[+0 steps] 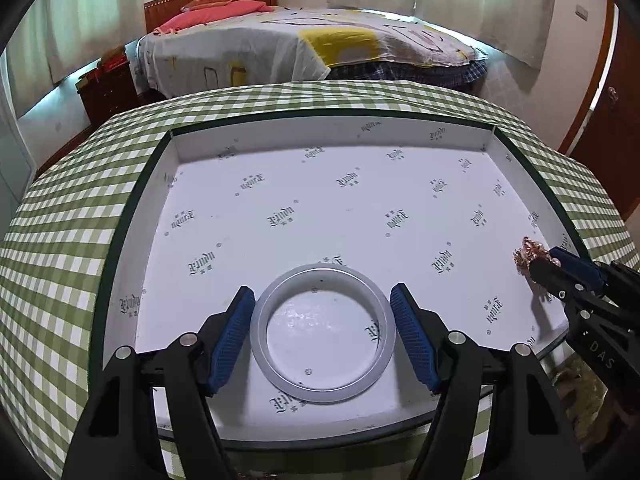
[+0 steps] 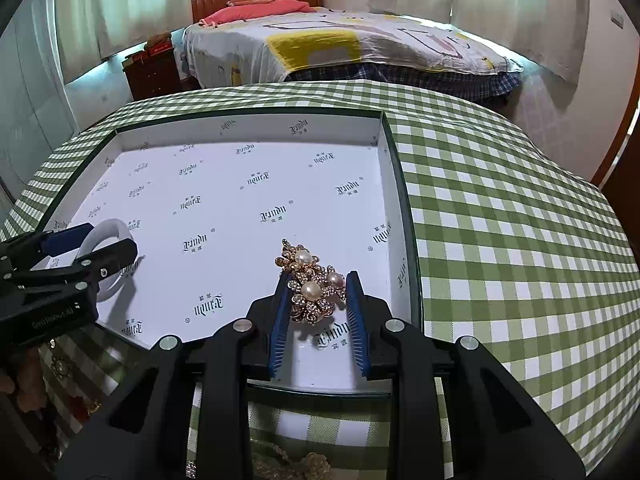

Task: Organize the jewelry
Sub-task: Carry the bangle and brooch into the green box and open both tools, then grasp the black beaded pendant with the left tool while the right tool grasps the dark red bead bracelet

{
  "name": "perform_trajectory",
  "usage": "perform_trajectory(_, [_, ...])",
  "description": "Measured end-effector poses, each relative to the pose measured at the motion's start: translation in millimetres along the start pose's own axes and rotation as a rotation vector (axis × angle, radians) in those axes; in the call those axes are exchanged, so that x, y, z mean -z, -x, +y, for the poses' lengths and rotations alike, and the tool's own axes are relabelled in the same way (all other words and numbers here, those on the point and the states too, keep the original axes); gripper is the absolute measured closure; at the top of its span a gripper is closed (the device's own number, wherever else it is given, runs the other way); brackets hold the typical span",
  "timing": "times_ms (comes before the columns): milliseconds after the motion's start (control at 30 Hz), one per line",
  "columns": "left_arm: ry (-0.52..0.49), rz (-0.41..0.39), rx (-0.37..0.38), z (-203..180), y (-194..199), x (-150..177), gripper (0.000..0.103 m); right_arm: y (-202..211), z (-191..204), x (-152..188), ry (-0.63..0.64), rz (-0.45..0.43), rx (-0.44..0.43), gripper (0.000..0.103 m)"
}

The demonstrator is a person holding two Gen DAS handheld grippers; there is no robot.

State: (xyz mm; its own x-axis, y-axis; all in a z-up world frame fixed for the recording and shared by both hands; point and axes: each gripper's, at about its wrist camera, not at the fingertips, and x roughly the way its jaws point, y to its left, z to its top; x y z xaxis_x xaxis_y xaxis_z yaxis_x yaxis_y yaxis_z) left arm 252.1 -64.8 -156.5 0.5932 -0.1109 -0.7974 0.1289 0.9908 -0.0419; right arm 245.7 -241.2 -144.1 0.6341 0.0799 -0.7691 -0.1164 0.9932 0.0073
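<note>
The shallow white printed cardboard tray (image 2: 248, 184) is already holding both pieces. The pale white round bangle (image 1: 323, 332) is lying between the left gripper (image 1: 322, 334)'s spread jaws, seemingly released. The gold pearl-studded brooch (image 2: 314, 290) is sitting between the right gripper (image 2: 318, 316)'s jaws; whether they are pinching it, I cannot tell. More jewelry below the table edge seems left.

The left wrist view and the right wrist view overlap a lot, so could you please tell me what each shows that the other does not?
Only the left wrist view shows the white bangle whole, lying between the open fingers of the left gripper, apart from both pads.

Only the right wrist view shows the gold pearl brooch in detail, three pearls visible, between the right gripper fingers; whether the pads touch it I cannot tell. It also shows much of the green checked tablecloth to the right.

Both show the white printed tray, the bed and curtains.
</note>
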Motion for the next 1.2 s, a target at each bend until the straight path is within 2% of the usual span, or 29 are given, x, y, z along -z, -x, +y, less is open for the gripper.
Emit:
perform_trajectory(133, [-0.007, -0.002, 0.003, -3, -1, 0, 0.034, 0, 0, 1, 0.005, -0.001, -0.003, 0.075])
perform_trajectory(200, [-0.01, 0.001, 0.007, -4, -2, -1, 0.033, 1, 2, 0, 0.007, -0.007, -0.011, 0.065])
perform_trajectory(233, [-0.012, 0.003, 0.007, -4, -2, -1, 0.029, 2, 3, 0, 0.009, -0.009, -0.019, 0.062])
perform_trajectory(300, [-0.009, 0.004, 0.004, -4, -2, -1, 0.027, 3, 5, 0, 0.016, -0.011, -0.014, 0.057])
perform_trajectory(500, [0.006, -0.022, -0.01, 1, 9, -4, 0.027, 16, 3, -5, -0.002, -0.036, -0.021, 0.057])
perform_trajectory(767, [0.025, -0.146, -0.022, 11, 63, 0, 0.027, 58, 8, -7, -0.036, -0.102, -0.035, 0.057])
perform_trajectory(967, [0.069, -0.175, -0.035, 26, 98, 25, 0.027, 94, 19, 23, -0.059, -0.113, -0.057, 0.057])
perform_trajectory(1200, [0.094, -0.173, -0.072, 38, 128, 72, 0.027, 125, 28, 69, -0.053, -0.102, -0.048, 0.057])
